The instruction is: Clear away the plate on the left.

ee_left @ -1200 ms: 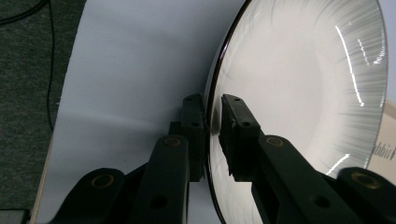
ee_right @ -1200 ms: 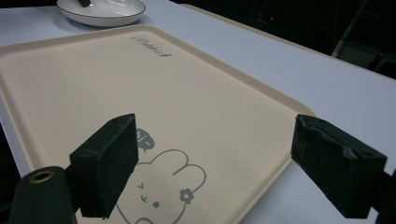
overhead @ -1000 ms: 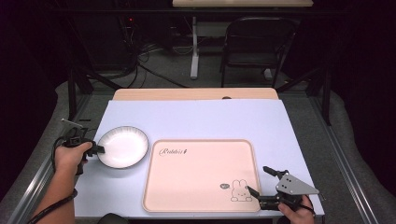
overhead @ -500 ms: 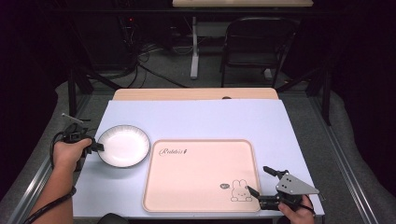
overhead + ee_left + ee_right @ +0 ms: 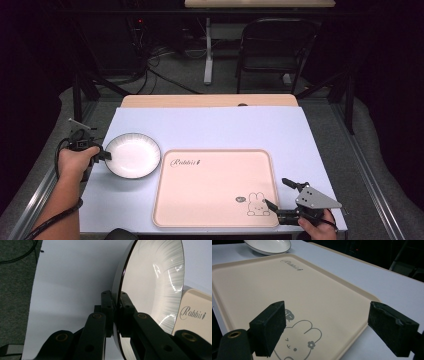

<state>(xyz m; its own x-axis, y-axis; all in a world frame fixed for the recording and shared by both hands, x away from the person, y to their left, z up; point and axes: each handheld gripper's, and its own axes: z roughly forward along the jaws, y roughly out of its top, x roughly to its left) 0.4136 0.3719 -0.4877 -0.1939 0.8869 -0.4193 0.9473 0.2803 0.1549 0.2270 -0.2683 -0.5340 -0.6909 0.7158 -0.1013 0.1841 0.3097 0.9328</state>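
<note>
The white plate point(image 5: 133, 155) with its dark rim holds nothing, and neither does the beige rabbit tray point(image 5: 215, 186) just beyond it from the left gripper point(image 5: 102, 154). In the left gripper view the plate's lower edge is cut off behind the jaws. The left gripper is clamped on the plate's near rim at the tabletop's point(image 5: 210, 127) left edge. The right gripper point(image 5: 279, 196) stands wide apart, grasping nothing, over the tray's corner by the rabbit drawing point(image 5: 295, 340).

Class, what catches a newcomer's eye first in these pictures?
The big cream tray with its rabbit drawing lies in the middle of the pale table. Left of it, the left hand-held gripper pinches the rim of a white plate; the right hand-held gripper hovers open at the tray's near corner.
</note>
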